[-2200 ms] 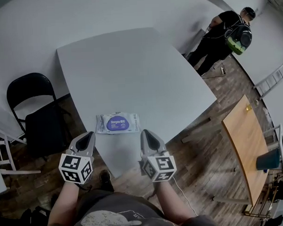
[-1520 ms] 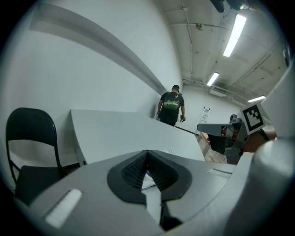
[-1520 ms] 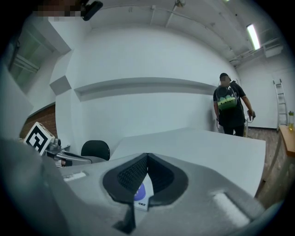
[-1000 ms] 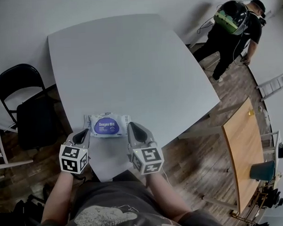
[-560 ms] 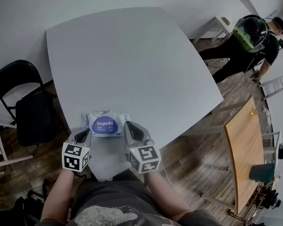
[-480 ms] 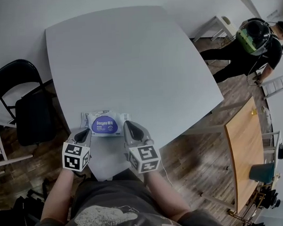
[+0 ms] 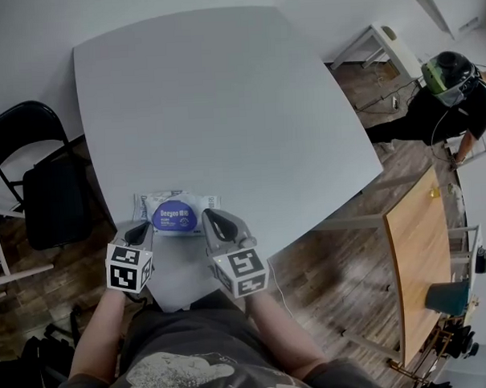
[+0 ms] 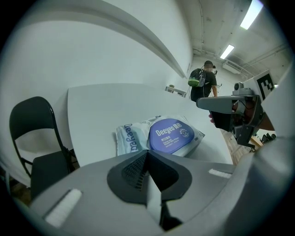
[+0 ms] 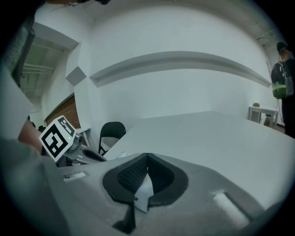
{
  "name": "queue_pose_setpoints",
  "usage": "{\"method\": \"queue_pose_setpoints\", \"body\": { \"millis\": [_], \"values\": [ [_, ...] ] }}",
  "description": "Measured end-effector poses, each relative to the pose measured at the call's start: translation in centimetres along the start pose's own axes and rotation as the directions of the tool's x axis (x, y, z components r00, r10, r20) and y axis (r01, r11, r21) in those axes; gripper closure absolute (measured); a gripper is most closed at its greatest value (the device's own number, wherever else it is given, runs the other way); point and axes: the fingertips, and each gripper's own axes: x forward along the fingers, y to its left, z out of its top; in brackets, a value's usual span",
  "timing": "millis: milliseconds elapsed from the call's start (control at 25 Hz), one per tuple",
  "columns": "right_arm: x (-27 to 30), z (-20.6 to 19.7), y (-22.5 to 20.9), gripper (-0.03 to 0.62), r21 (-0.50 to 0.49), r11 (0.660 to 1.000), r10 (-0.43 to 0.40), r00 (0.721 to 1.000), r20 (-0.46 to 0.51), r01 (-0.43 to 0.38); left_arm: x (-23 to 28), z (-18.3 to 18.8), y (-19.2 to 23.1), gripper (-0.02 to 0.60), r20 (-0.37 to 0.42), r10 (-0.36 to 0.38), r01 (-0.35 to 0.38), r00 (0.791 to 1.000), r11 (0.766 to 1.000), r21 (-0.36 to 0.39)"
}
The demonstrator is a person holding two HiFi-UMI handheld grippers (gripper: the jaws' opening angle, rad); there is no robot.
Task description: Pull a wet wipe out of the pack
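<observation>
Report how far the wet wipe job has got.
Done: nothing visible; the pack lies closed on the table, no wipe out. In hand: left gripper and right gripper, both shut, sit at its near side. Left: open the purple flap, pull a wipe.

"Deeyeo" in white on the purple label (image 8: 171,137) of the wet wipe pack (image 8: 126,140), and along its side

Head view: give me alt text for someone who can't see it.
Seen from above, a person holds the left gripper and right gripper, both shut, close to a wipe pack lying flat near the front edge of a grey table. A black chair stands at the left, and a second person is at far right.
</observation>
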Motion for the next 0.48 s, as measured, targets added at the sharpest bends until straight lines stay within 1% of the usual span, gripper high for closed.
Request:
{"method": "queue_pose_setpoints", "body": {
  "millis": [80, 160, 280, 320, 400, 480],
  "values": [
    [0.4, -0.5, 0.5, 0.594, -0.032, 0.999, 0.036, 0.999, -0.032, -0.037, 0.1, -0.1, 0.0, 0.563, -0.007, -0.001, 0.001, 1.000, 1.000, 0.002],
    [0.9, -1.1, 1.3, 0.562, -0.065, 0.994, 0.080, 0.994, -0.072, -0.085, 0.3, -0.2, 0.0, 0.563, -0.010, -0.004, 0.004, 1.000, 1.000, 0.002],
    [1.6, -1.9, 2.6, 0.491, -0.133, 0.978, 0.147, 0.982, -0.116, -0.162, 0.3, -0.3, 0.2, 0.563, -0.014, -0.006, 0.006, 1.000, 1.000, 0.001],
    [1.9, -2.1, 3.1, 0.459, -0.159, 0.969, 0.170, 0.977, -0.131, -0.190, 0.3, -0.4, 0.2, 0.563, -0.016, -0.007, 0.007, 1.000, 1.000, 0.000],
    [2.4, -2.7, 3.9, 0.371, -0.214, 0.946, 0.207, 0.962, -0.178, -0.243, 0.3, -0.3, 0.1, 0.563, -0.019, -0.008, 0.008, 1.000, 1.000, -0.002],
    [2.9, -3.7, 4.4, 0.321, -0.272, 0.919, 0.221, 0.945, -0.240, -0.284, 0.3, -0.2, 0.0, 0.563, -0.020, -0.010, 0.010, 1.000, 1.000, -0.006]
  ]
}}
